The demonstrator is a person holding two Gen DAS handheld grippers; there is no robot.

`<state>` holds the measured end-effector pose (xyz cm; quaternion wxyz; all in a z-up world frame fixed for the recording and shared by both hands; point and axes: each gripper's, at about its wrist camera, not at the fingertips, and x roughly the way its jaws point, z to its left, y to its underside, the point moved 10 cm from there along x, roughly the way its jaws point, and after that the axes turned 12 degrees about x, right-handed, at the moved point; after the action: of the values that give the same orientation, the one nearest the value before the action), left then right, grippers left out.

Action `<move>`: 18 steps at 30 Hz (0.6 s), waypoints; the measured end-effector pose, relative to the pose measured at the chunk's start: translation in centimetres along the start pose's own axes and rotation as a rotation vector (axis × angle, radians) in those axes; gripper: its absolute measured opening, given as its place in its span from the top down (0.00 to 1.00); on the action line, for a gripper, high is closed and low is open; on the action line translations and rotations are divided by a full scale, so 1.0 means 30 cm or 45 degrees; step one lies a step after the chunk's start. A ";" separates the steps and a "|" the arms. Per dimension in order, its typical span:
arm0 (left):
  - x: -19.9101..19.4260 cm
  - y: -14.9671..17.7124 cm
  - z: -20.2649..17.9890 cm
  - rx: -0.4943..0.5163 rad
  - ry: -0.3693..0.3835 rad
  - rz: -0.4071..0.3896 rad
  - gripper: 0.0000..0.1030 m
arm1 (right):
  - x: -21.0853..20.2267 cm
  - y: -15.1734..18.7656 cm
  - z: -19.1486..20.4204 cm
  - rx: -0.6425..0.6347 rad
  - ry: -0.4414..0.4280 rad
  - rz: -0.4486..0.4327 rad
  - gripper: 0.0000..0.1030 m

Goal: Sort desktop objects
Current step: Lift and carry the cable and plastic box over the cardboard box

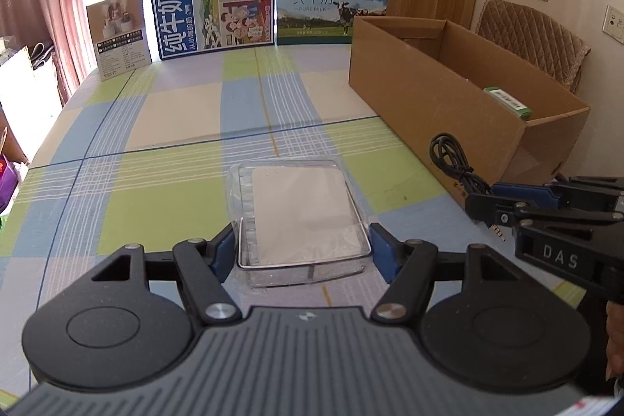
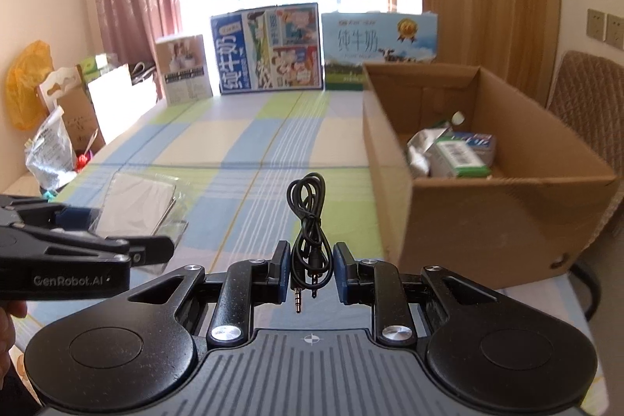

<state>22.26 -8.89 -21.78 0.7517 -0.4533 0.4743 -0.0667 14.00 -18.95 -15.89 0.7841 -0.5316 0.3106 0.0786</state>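
Left gripper first: its blue pads pinch a clear case by its two sides, one pad on each side wall, the case sticking straight out ahead of the fingers and carried clear of the tablecloth. A white card lies flat inside it. Seen from the right wrist, that same case hangs out beyond the left gripper's black tip, to the left of the right fingers.

Over to the right gripper: fingers drawn close together, clamped on a black cable. The bundled strands run between the pads, the loop stands up just beyond the fingertips, and two jack plugs dangle below the grip, nearer the camera. From the left wrist, the right gripper pokes in from the right edge, level with the left fingers, the cable's coil springing from its tip.

Just past the cable and to the right of both pairs of fingers sits the open cardboard box, on the table's right side. Inside: a green-and-white carton, a crumpled silver wrapper and a small blue pack.

Far ahead, along the table's back edge, two milk cartons and a smaller box stand upright before the bright window.
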 end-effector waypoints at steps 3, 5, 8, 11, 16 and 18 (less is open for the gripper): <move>-0.040 -0.012 -0.020 0.006 0.001 -0.013 0.37 | -0.046 -0.020 -0.007 0.002 -0.003 -0.030 0.80; -0.064 -0.021 -0.037 0.014 0.004 -0.024 0.37 | -0.073 -0.034 -0.012 0.007 -0.002 -0.049 0.80; -0.095 -0.038 -0.063 0.022 0.012 -0.041 0.37 | -0.113 -0.057 -0.030 0.011 0.005 -0.080 0.80; -0.117 -0.066 -0.094 0.025 0.033 -0.062 0.37 | -0.156 -0.097 -0.071 0.030 0.023 -0.121 0.80; -0.118 -0.158 -0.178 0.070 0.079 -0.111 0.37 | -0.211 -0.203 -0.190 0.081 0.078 -0.193 0.80; -0.108 -0.207 -0.220 0.082 0.108 -0.135 0.37 | -0.219 -0.245 -0.251 0.103 0.102 -0.211 0.80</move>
<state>17.45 -14.86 -15.96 0.7407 -0.4500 0.4786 -0.1408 9.06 -27.34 -8.20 0.7957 -0.5261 0.2995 -0.0205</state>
